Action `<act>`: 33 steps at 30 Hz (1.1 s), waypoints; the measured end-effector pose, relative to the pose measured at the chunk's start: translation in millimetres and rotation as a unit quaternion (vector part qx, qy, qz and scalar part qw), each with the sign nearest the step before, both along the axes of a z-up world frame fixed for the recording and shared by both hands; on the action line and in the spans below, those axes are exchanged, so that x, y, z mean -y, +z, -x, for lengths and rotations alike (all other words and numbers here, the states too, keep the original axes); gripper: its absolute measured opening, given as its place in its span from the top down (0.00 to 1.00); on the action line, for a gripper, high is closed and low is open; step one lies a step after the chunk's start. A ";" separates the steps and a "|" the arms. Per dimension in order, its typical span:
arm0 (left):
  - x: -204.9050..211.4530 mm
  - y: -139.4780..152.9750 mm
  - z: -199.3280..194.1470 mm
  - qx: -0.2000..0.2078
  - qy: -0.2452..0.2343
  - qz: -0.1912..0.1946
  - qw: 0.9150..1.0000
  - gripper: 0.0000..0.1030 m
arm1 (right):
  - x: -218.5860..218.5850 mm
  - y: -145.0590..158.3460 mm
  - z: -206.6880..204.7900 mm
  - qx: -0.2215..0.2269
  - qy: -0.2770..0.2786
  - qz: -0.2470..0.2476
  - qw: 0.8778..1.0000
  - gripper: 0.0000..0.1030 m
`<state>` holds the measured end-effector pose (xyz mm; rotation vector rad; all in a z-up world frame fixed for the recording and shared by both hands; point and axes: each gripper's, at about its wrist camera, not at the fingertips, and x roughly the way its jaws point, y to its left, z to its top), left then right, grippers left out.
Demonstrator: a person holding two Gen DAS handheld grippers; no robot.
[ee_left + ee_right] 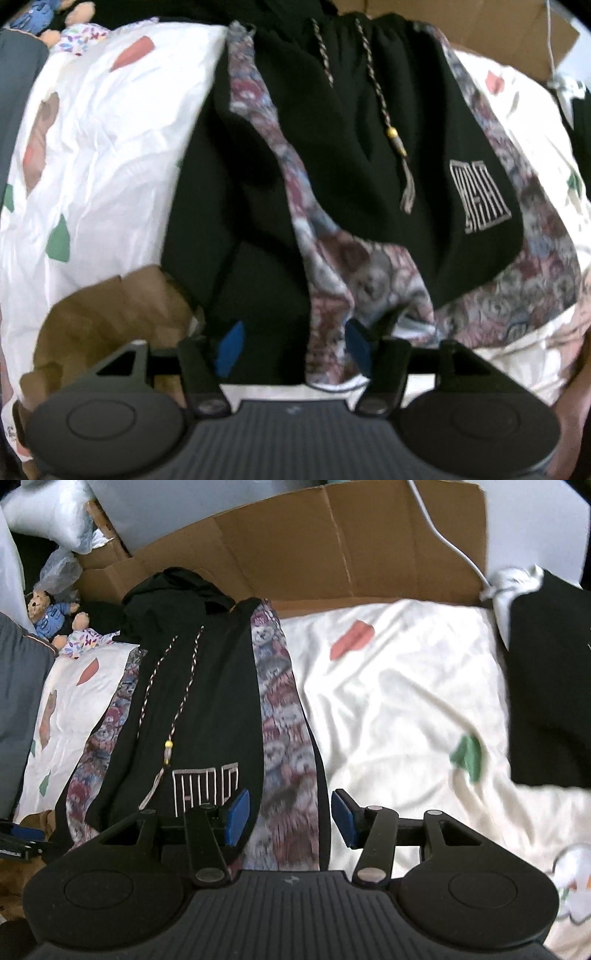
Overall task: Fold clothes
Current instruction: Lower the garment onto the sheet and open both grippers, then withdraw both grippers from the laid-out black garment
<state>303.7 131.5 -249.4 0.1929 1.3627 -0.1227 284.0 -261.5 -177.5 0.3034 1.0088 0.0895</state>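
A black hoodie [369, 122] with teddy-bear print panels [354, 280], braided drawstrings and a white chest logo [207, 786] lies lengthwise on a white bedsheet [406, 701]. My left gripper [294, 347] points steeply down over the garment's near end. Its blue pads [231, 347] stand apart, with black cloth and a print strip lying between them, not pinched. My right gripper [291, 818] hovers over the right-hand print panel [284, 720]. Its jaws are apart too, and the strip runs under the gap.
Flattened cardboard [332, 535] stands behind the bed. A teddy bear [48, 616] and a grey cushion [18, 683] are at the far left. Another black garment [546, 683] lies at the right edge. Brown cloth [110, 314] sits beside the hoodie's near left corner.
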 end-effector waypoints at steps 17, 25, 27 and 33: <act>-20.0 -21.8 -0.6 -0.022 0.060 0.040 0.997 0.96 | 3.8 -51.7 41.0 -0.016 -0.013 -0.051 0.998 0.47; -74.6 41.7 8.4 0.022 0.097 0.069 0.993 0.97 | 6.3 -63.3 40.4 -0.031 -0.015 -0.065 0.997 0.47; -99.6 65.1 11.5 0.040 0.110 0.066 0.991 0.97 | 5.3 -65.2 40.7 -0.035 -0.015 -0.065 0.997 0.47; -143.5 99.3 10.5 0.072 0.139 0.043 0.987 0.97 | 4.6 -65.3 42.0 -0.036 -0.012 -0.057 0.998 0.47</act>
